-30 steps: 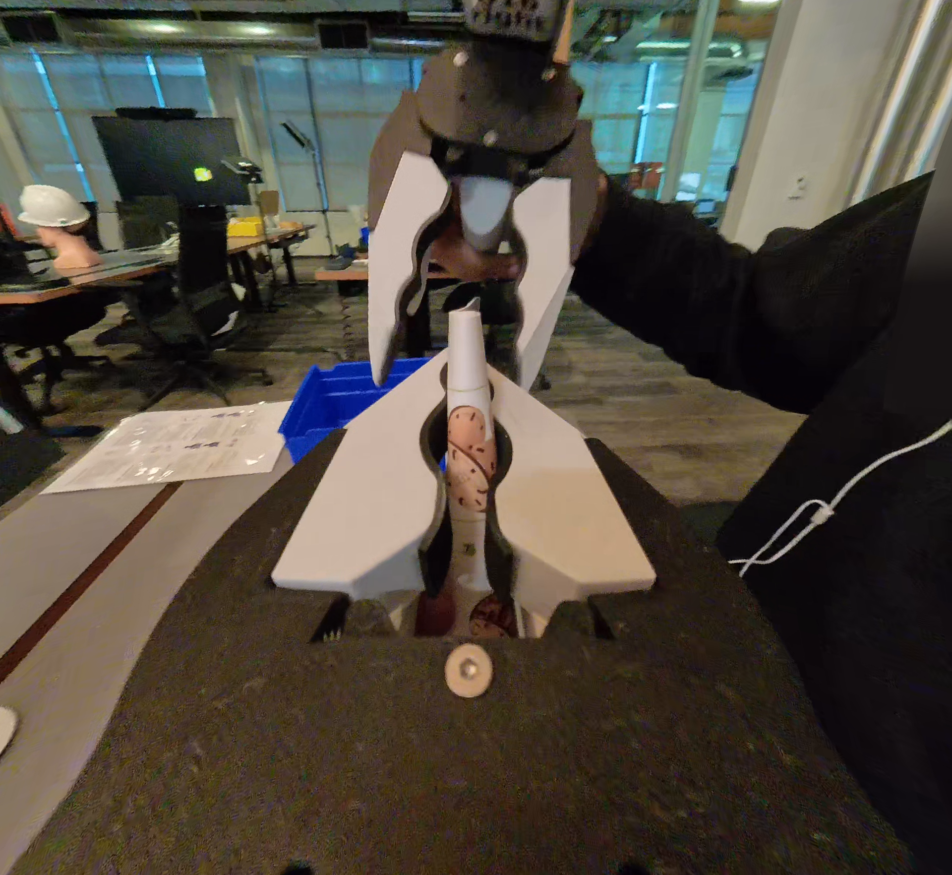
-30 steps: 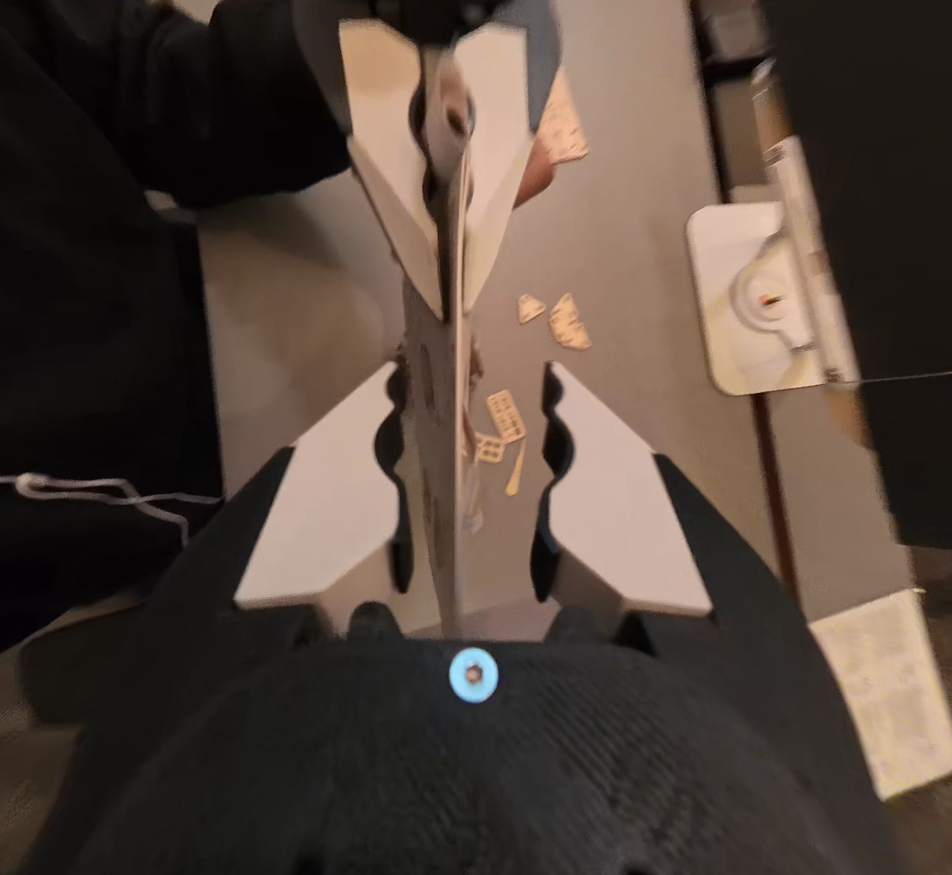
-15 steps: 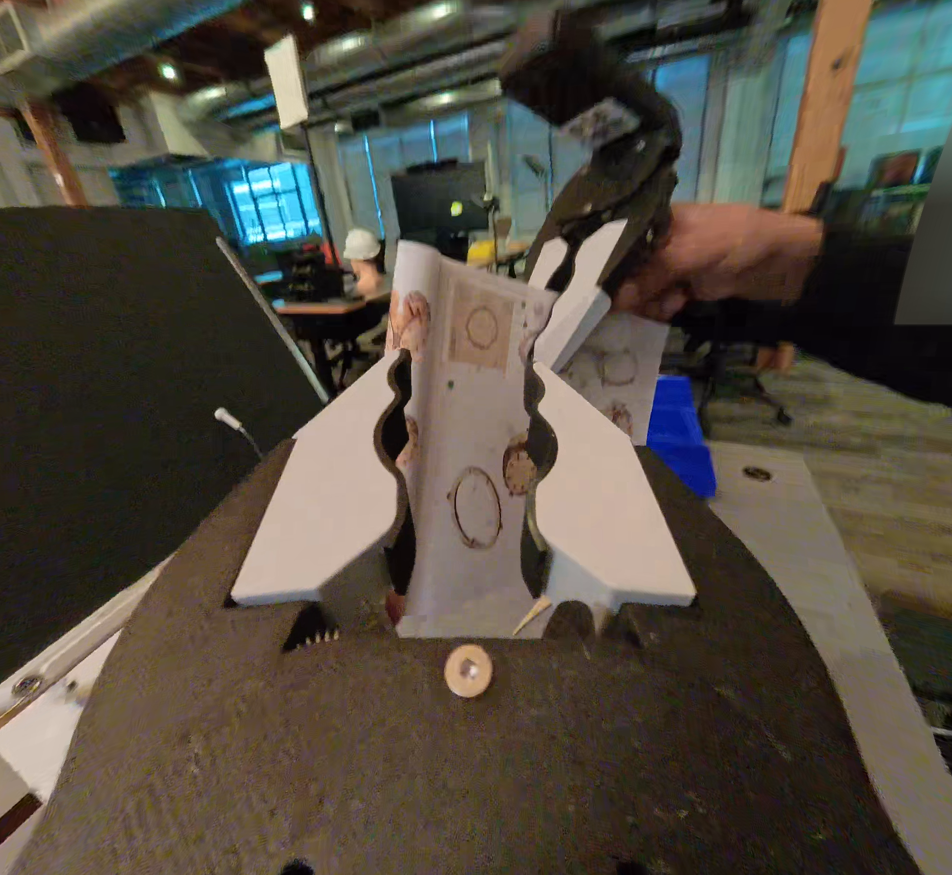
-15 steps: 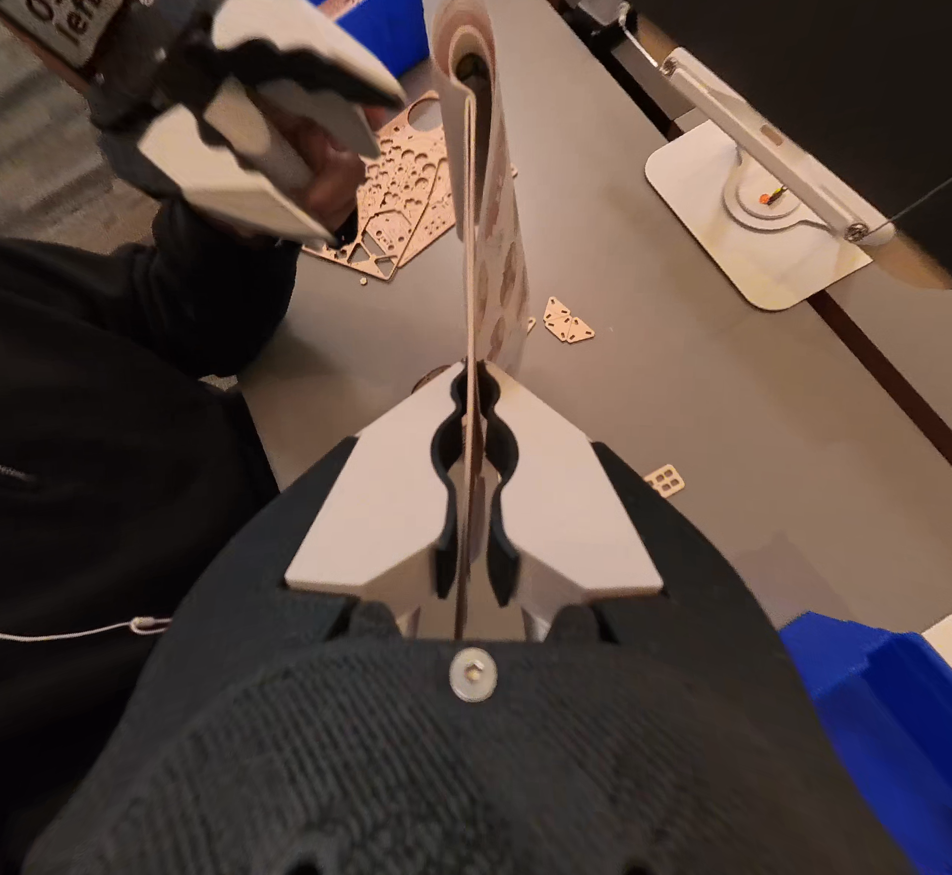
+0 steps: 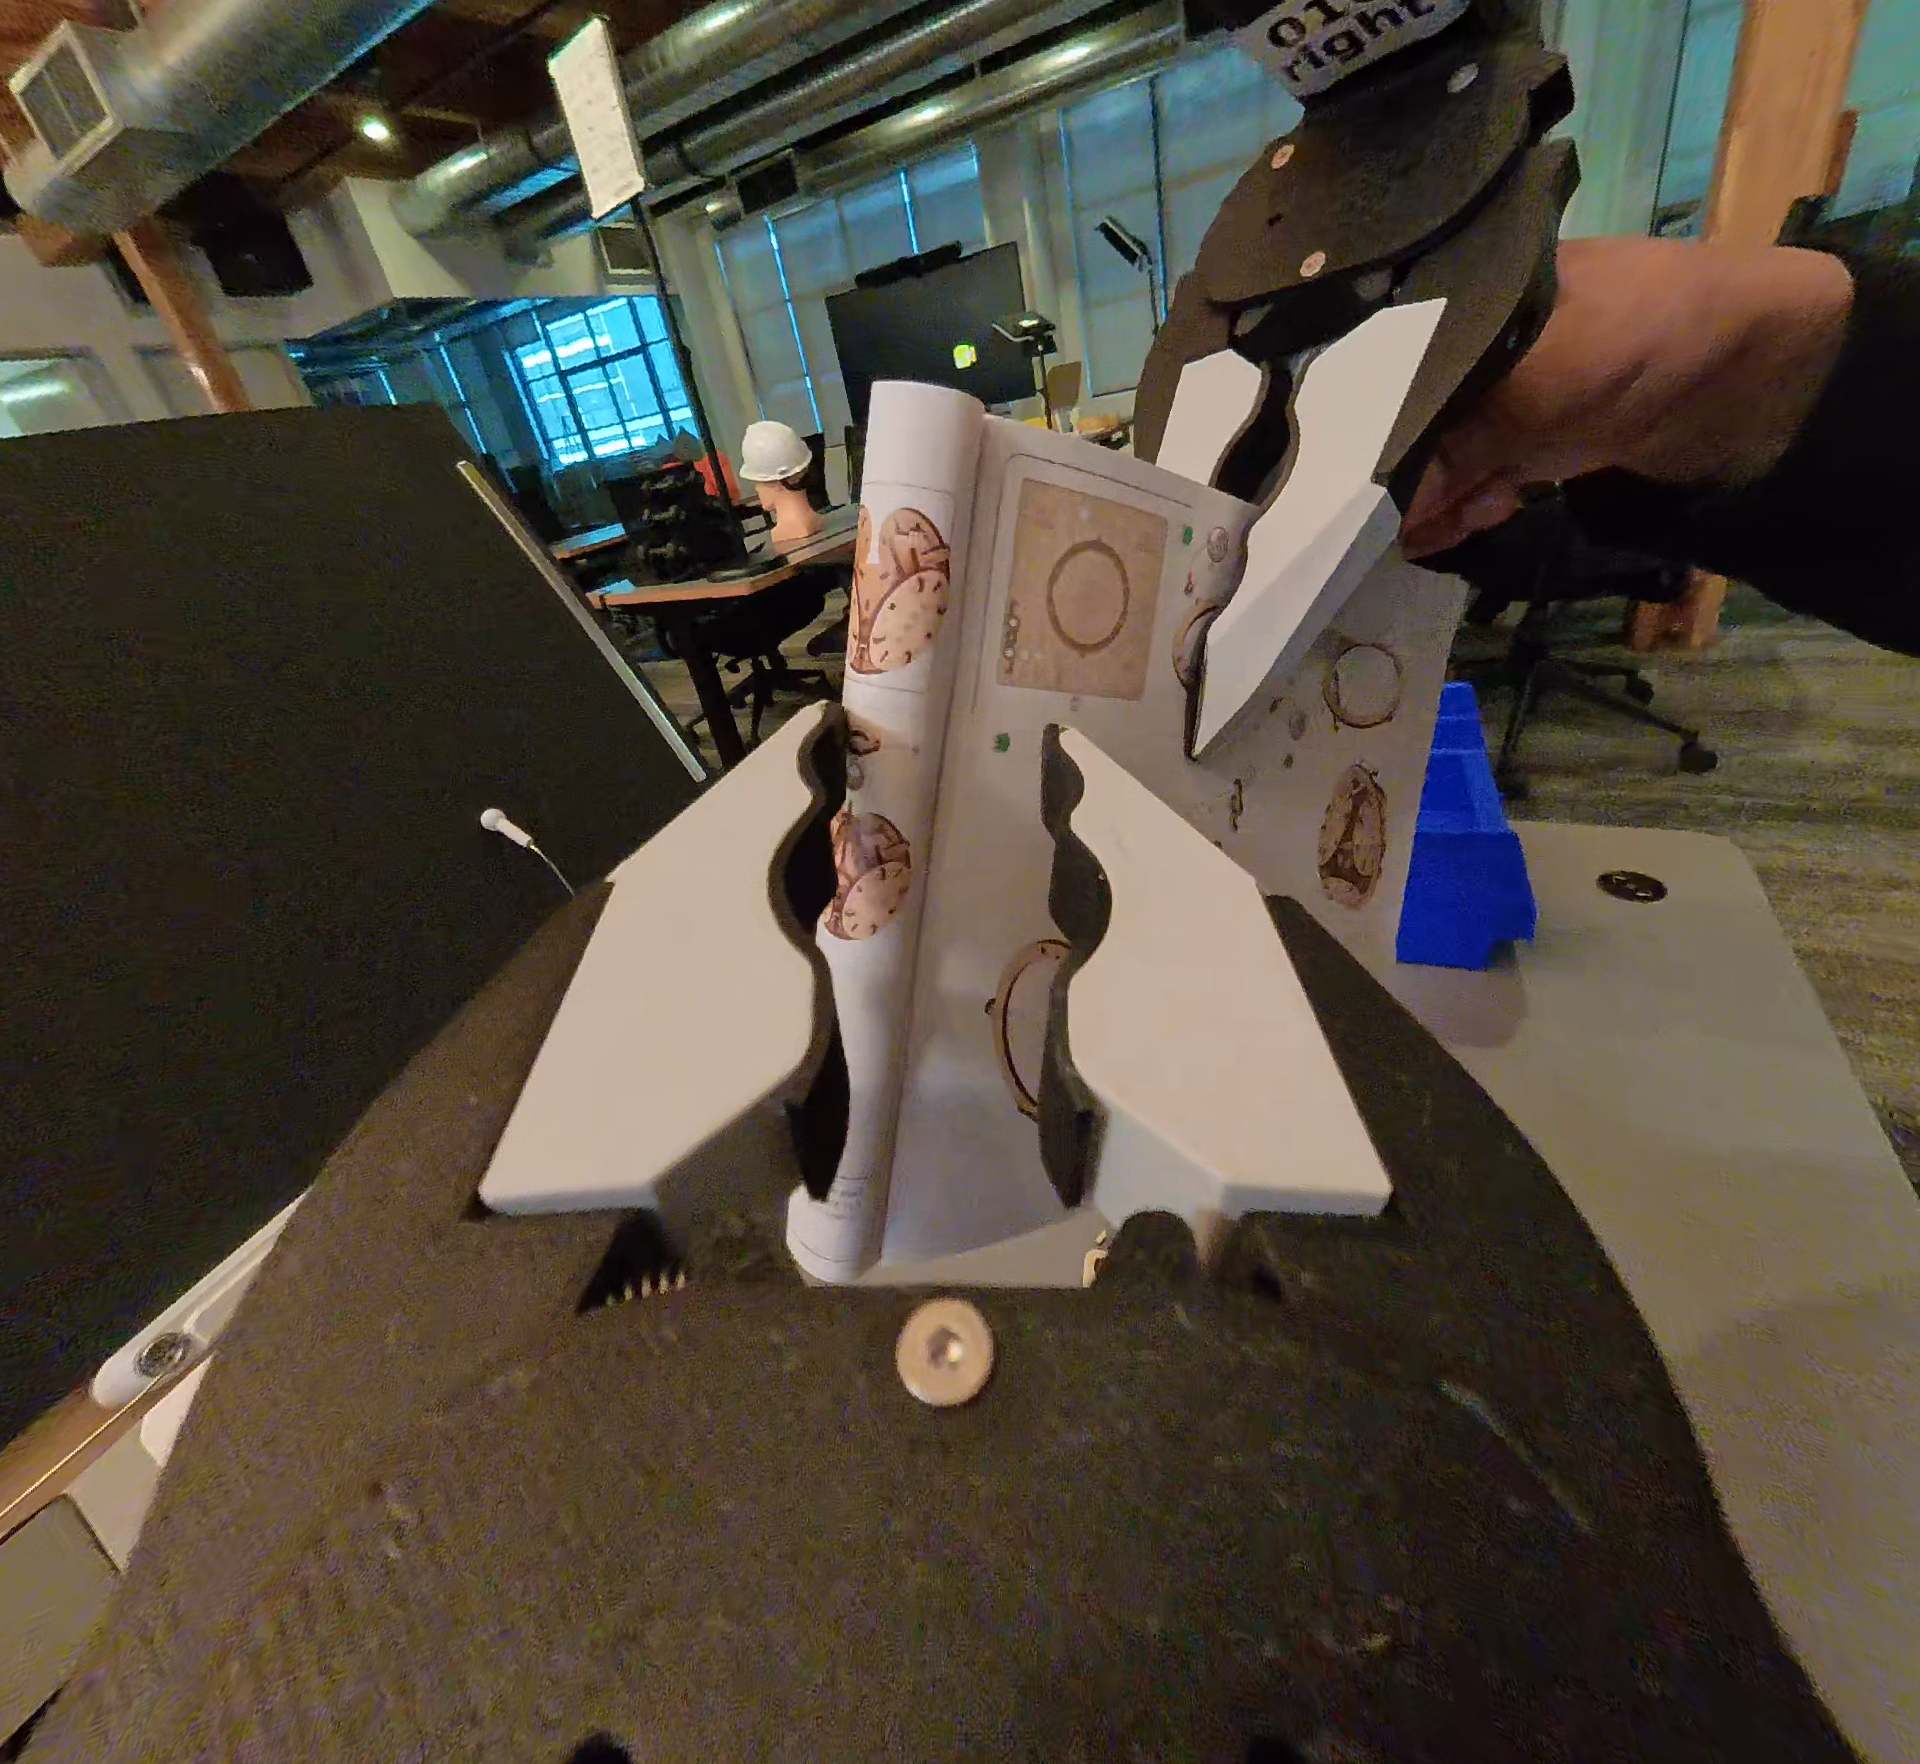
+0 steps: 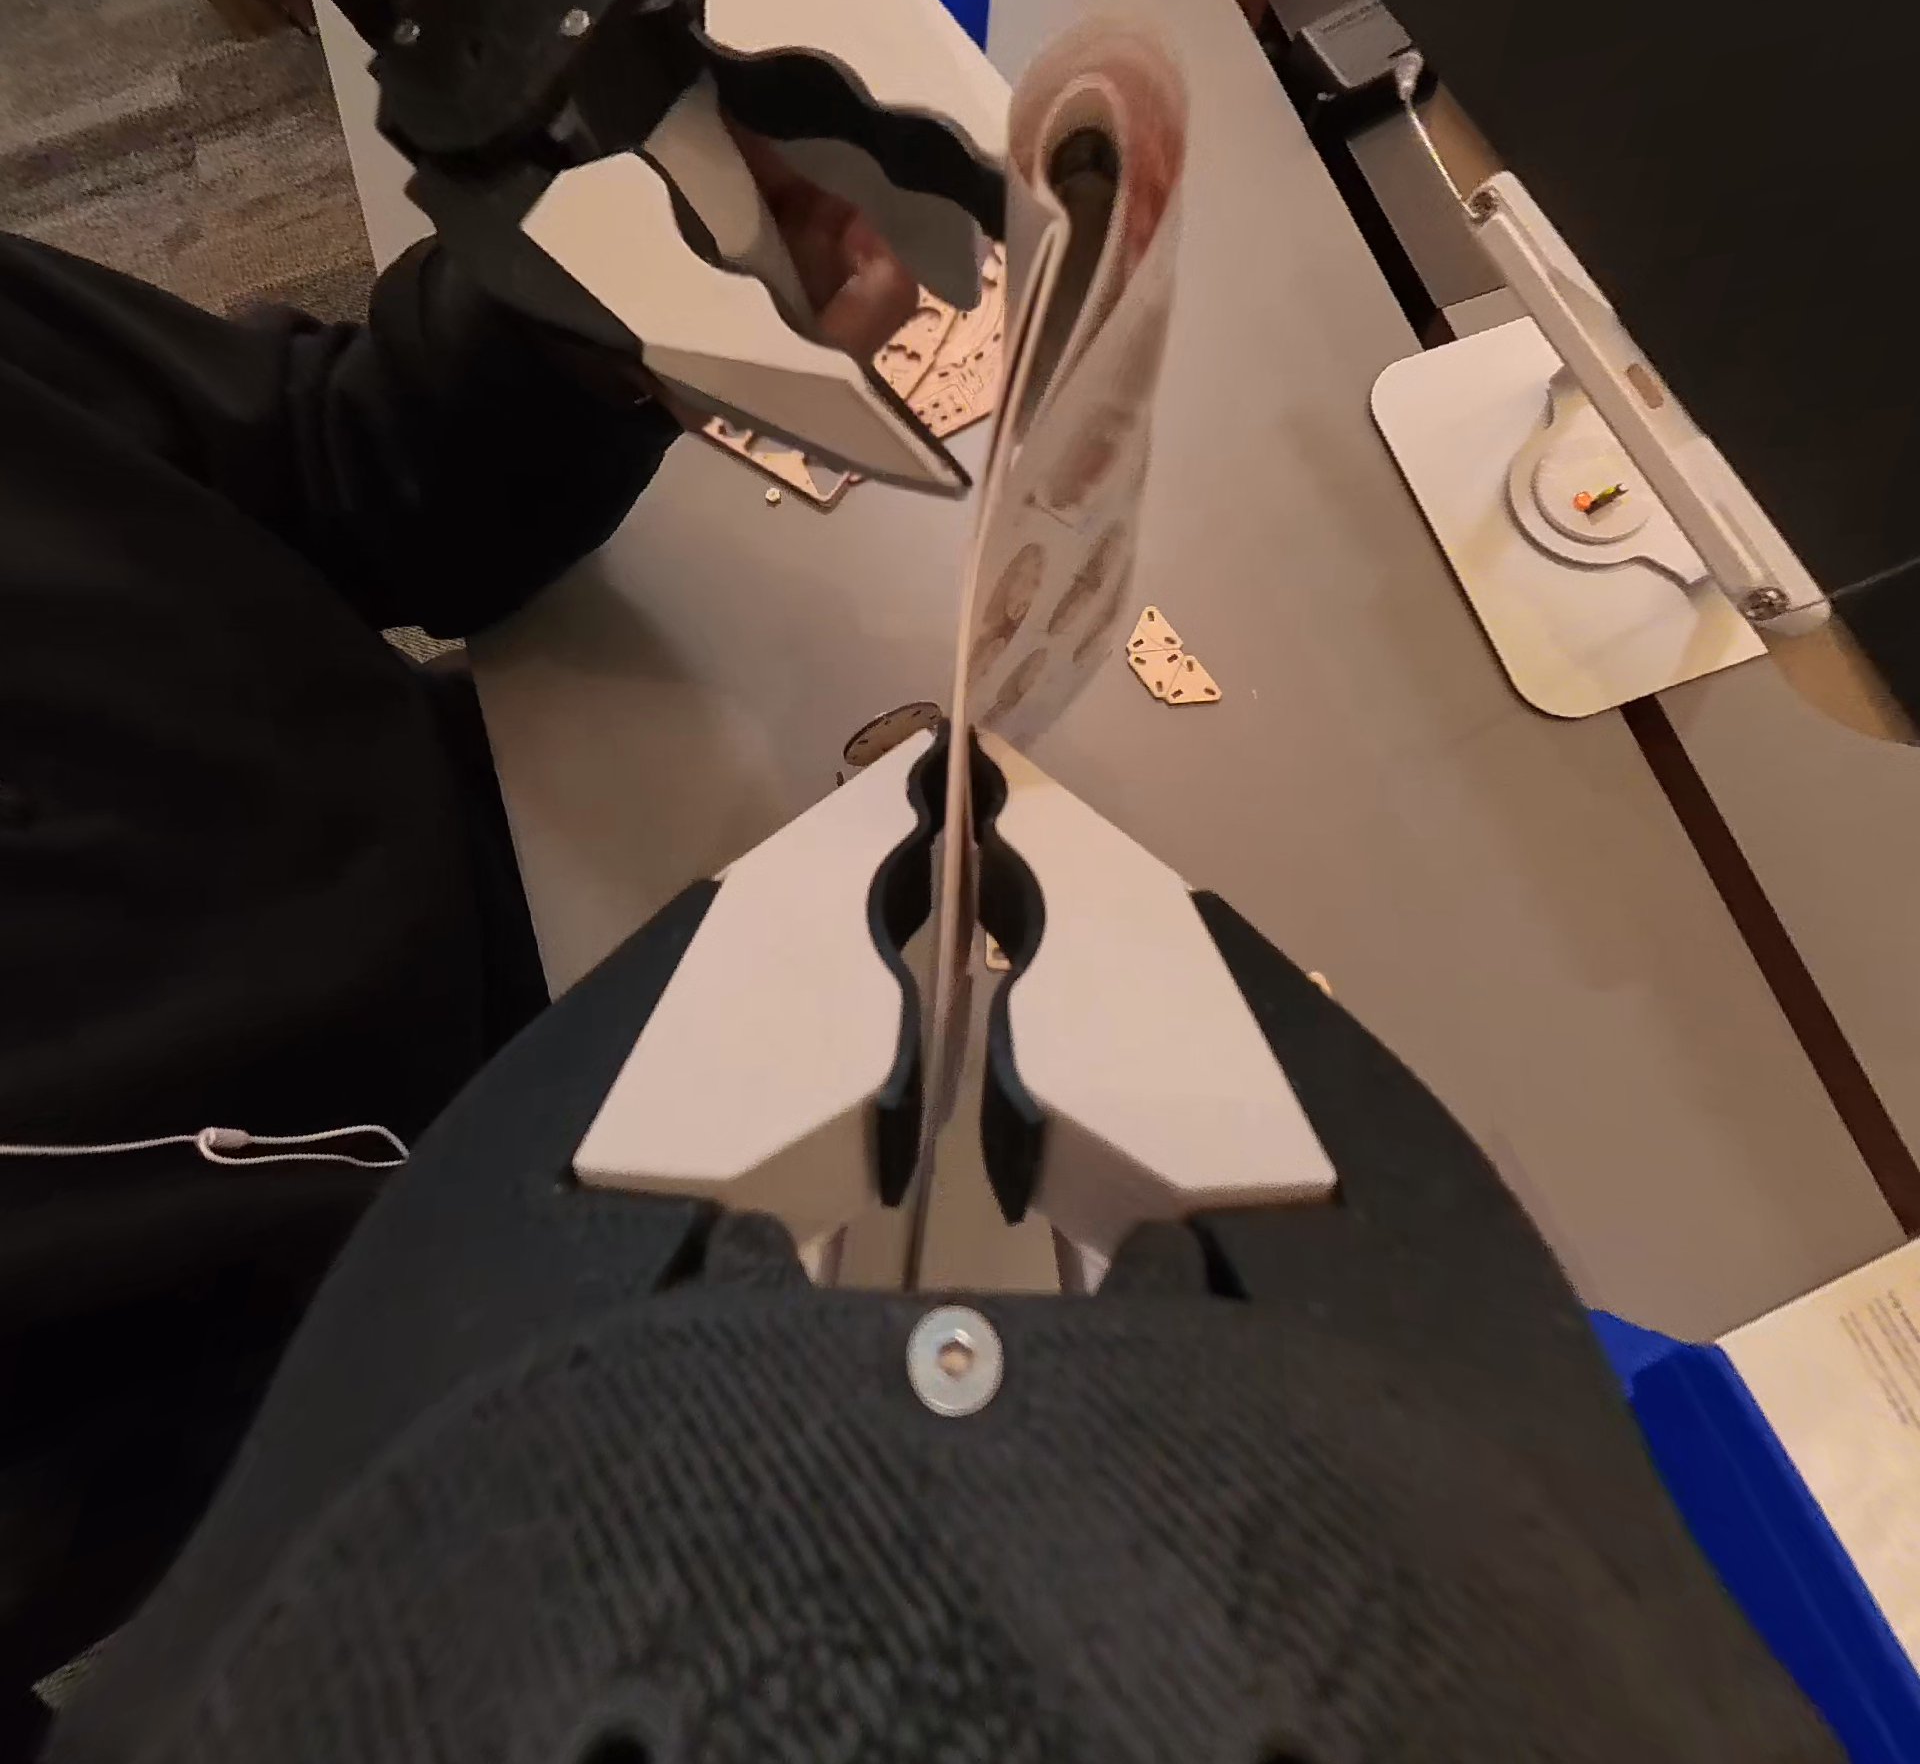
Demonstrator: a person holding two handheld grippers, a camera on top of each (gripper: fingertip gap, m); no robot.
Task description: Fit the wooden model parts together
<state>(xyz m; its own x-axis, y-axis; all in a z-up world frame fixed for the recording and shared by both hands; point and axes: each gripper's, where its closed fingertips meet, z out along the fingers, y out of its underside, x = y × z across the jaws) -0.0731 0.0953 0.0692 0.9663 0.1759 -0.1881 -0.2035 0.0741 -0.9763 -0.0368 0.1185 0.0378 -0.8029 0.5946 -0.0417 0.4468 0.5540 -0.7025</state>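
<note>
A white booklet (image 5: 1081,592) printed with brown clock pictures hangs in the air above the table, one end curled over. My right gripper (image 6: 961,738) is shut on the booklet's (image 6: 1081,426) lower edge, both pads pressing on the thin pages. It also shows in the left wrist view (image 5: 1210,727), clamped on the page at the upper right. My left gripper (image 5: 935,722) is open, and the booklet shows through the gap between its fingers. In the right wrist view the left gripper (image 6: 935,312) stands open just left of the booklet, one fingertip (image 6: 935,467) close to the page and nothing in its grasp.
Grey table (image 6: 1351,883) below with loose laser-cut wooden pieces (image 6: 1174,665) and a wooden sheet (image 6: 935,384). A white monitor stand base (image 6: 1558,571) and a dark screen (image 5: 260,727) stand on one side. Blue bins (image 5: 1465,873) (image 6: 1766,1506); a paper sheet (image 6: 1860,1351). Spacing between my two grippers at the tips: around 6 cm.
A second ago my left gripper was shut on the rolled booklet with the right open around it. The right gripper shut on it, the left let go and opened, and the booklet unrolled.
</note>
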